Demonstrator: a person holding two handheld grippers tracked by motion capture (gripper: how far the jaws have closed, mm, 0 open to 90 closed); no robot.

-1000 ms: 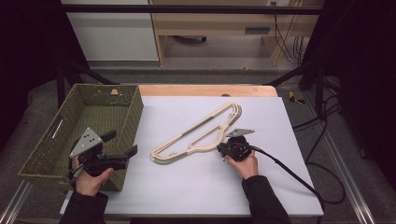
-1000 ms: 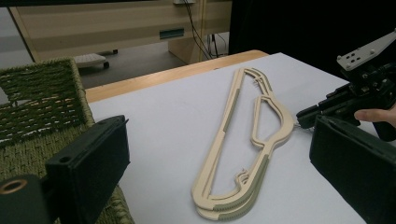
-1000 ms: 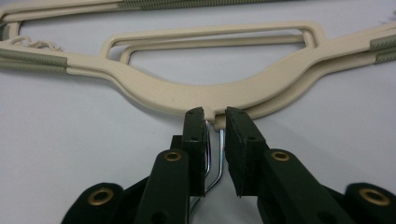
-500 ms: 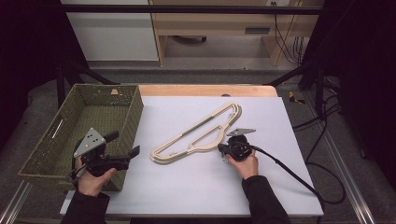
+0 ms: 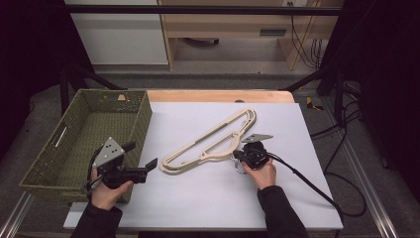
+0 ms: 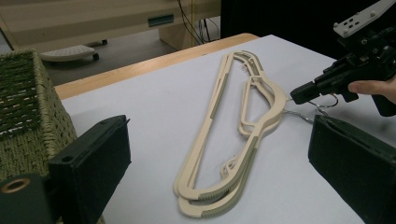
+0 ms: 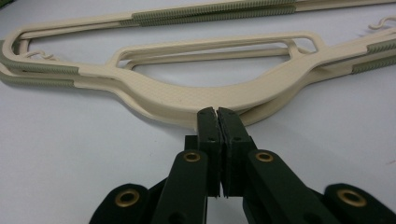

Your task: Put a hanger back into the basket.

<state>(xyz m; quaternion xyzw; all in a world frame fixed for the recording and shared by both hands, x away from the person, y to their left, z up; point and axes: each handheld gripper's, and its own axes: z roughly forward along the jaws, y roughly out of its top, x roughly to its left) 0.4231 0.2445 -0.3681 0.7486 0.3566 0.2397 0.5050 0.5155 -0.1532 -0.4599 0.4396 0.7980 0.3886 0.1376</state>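
Two cream hangers (image 5: 208,144) with grey-green grip strips lie stacked and slanted across the white table (image 5: 208,208). They also show in the left gripper view (image 6: 219,140) and the right gripper view (image 7: 187,100). My right gripper (image 5: 236,155) (image 7: 217,114) (image 6: 295,95) has its jaws pressed together at the hangers' neck, where the metal hook (image 6: 322,105) comes out. The pinched piece of wire is hidden between the pads. My left gripper (image 5: 141,155) (image 6: 219,154) is open beside the basket and points at the hangers' near end, holding nothing.
A green woven basket (image 5: 74,148) stands on the left edge of the table, close against my left hand (image 5: 106,193). A cable (image 5: 307,183) trails from the right gripper to the right. A wooden strip (image 5: 218,95) runs along the table's far edge.
My left gripper has edged slightly right, toward the hangers. The right hand and the hangers stay where they were.
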